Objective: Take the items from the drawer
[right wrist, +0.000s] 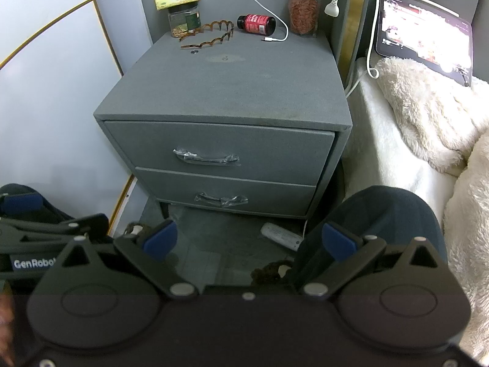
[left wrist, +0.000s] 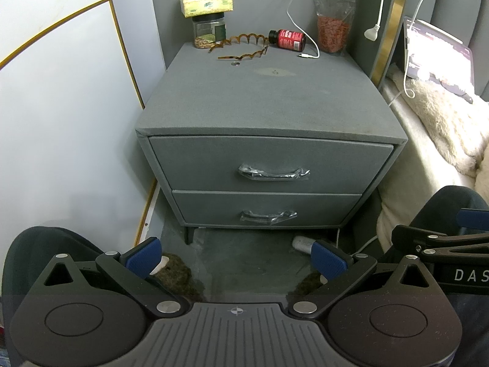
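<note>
We find the task not yet begun: both drawers of the grey nightstand (left wrist: 269, 107) are closed, the upper drawer (left wrist: 272, 165) and the lower drawer (left wrist: 266, 209) flush with the front, so any items remain hidden inside. The left claw (left wrist: 237, 258) and right claw (right wrist: 249, 240) are both spread and empty, held low before the nightstand, well apart from the wrapped upper handle (left wrist: 273, 172).
</note>
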A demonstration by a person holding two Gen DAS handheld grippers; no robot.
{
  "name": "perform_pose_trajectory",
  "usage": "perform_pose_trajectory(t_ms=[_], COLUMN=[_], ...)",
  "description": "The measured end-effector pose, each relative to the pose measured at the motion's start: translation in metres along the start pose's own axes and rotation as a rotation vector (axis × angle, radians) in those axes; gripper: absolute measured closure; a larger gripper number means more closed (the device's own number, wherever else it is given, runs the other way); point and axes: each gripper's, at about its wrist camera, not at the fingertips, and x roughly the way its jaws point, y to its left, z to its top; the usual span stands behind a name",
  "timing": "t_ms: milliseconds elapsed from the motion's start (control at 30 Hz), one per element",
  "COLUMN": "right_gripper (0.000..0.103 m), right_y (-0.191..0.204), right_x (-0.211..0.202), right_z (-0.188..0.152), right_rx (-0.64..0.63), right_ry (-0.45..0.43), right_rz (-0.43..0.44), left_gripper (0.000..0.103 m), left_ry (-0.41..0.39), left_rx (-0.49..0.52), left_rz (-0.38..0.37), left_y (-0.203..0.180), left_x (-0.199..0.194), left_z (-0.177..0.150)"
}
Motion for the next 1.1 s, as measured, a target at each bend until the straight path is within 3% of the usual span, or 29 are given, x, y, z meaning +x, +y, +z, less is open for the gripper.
perform_pose_trajectory(t_ms=[1100], right_gripper=[0.0], right_y=[-0.003], right_x=[0.003], right_z=[0.007], right_rx=[-0.003], right_ry=[0.005], right_rz=[0.006], left_gripper=[0.0], left_ry=[0.001], left_rx=[-0.004], left_rz=[0.002], left_y=[-0.002], left_x=[-0.001], left_z=[-0.001])
